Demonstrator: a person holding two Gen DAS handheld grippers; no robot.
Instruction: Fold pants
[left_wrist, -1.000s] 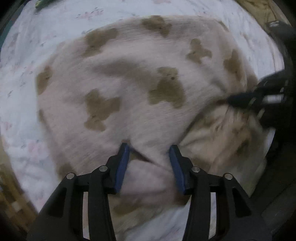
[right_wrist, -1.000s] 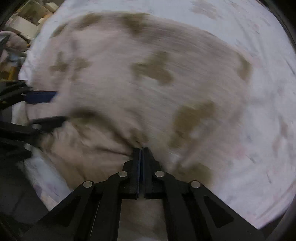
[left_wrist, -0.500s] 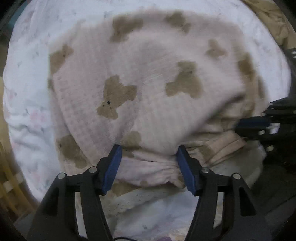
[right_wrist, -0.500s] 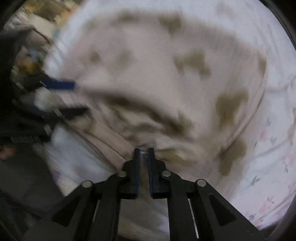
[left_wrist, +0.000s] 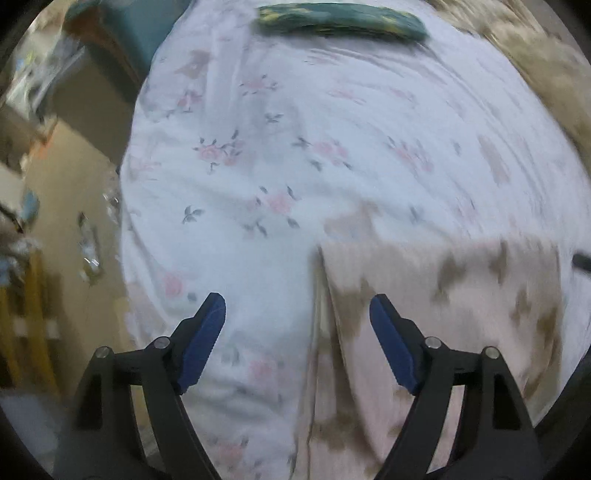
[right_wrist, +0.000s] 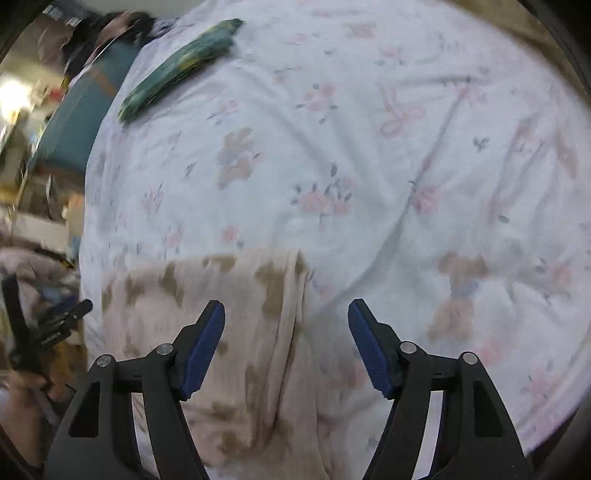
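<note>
Both tools have let go of the cloth since a second ago: the left tool (left_wrist: 297, 321) and the right tool (right_wrist: 286, 326) now hang with jaws apart and opening wider, nothing clamped between them. Below them the pants (right_wrist: 221, 332), beige with brown bear prints, lie folded at the near edge of the flowered bed (left_wrist: 295, 147). Far off rests a green bundle (left_wrist: 340, 20). I judge this fold placed.

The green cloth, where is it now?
The green cloth lies at the far edge of the floral sheet, well beyond the pants, top in both views.
</note>
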